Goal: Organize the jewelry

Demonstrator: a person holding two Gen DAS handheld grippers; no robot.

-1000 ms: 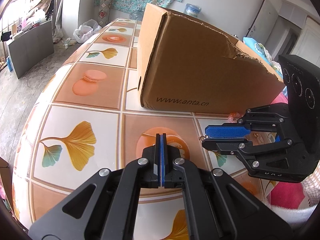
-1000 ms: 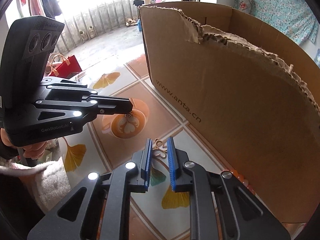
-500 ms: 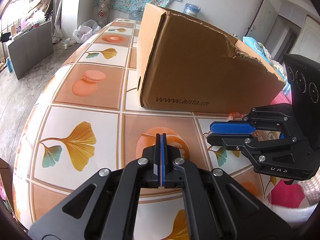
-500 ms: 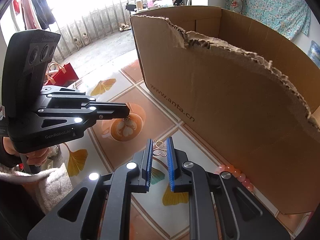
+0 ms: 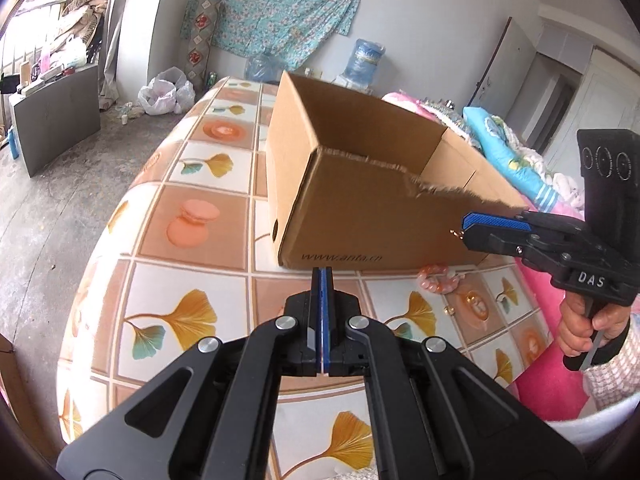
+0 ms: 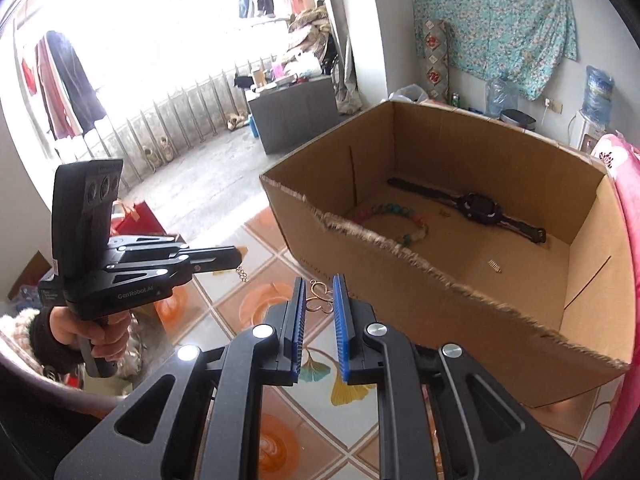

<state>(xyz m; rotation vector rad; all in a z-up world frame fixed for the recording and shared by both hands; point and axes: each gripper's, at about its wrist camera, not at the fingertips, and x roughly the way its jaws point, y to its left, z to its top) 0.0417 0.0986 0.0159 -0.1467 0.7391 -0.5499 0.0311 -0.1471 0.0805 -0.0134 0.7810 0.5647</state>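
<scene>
My left gripper (image 5: 321,269) is shut; in the right wrist view (image 6: 240,258) a small chain earring (image 6: 242,273) hangs from its tips, above the table. My right gripper (image 6: 319,289) has its jaws closed on a gold butterfly-shaped earring (image 6: 319,300) and is lifted near the torn edge of the cardboard box (image 6: 460,300); it also shows in the left wrist view (image 5: 464,230). Inside the box lie a black watch (image 6: 480,209) and a coloured bead bracelet (image 6: 394,218). A pink bead bracelet (image 5: 437,278) lies on the table by the box.
The table has a tile-pattern cloth (image 5: 192,216) with ginkgo leaves. A small gold piece (image 5: 449,310) lies on the cloth right of the pink bracelet. Pink bedding (image 5: 548,376) is at the right. The floor drops off beyond the table's left edge.
Both grippers have risen from table level to about the box rim's height, each carrying its earring. The box interior has come into view.
</scene>
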